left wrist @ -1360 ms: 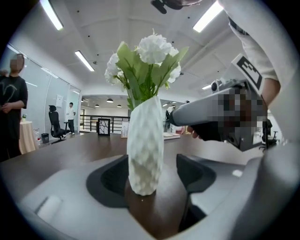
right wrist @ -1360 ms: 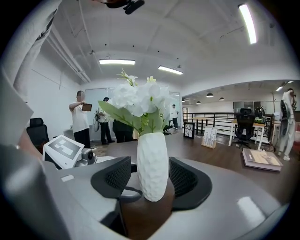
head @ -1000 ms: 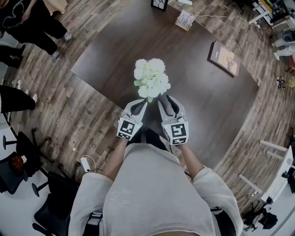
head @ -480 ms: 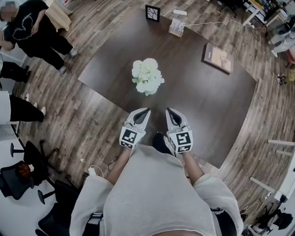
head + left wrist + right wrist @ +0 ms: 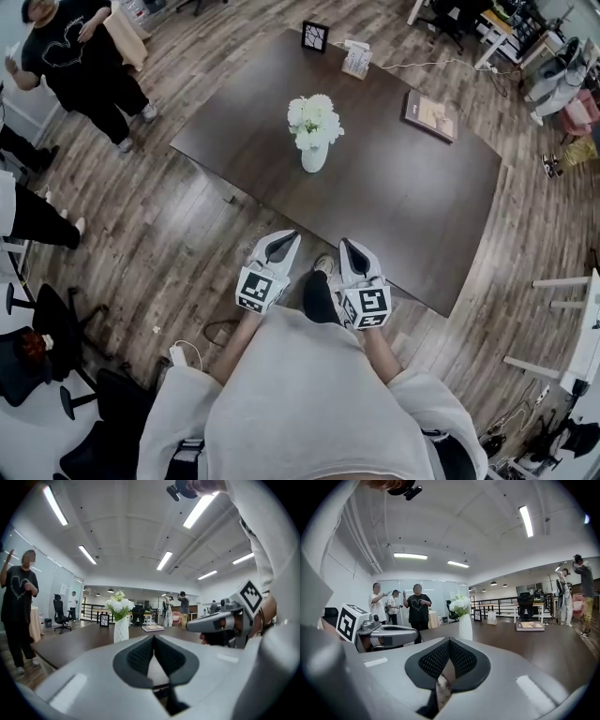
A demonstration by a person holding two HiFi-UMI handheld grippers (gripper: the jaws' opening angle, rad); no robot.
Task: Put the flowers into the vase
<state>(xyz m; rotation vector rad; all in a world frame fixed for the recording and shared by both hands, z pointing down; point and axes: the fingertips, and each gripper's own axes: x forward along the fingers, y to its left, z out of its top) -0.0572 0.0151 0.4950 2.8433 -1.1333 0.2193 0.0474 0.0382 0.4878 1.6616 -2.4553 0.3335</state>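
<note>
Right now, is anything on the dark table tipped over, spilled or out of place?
Nothing stands out. The white vase stands upright on the dark brown wooden table, with the white flowers in it. No spill shows.

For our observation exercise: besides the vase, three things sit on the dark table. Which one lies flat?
The book, at the right in the head view; the black picture frame and white card holder stand upright.

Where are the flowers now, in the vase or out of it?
In. The white flowers stand upright in the white vase on the dark table; the left gripper and right gripper are shut, empty, clear of it.
</note>
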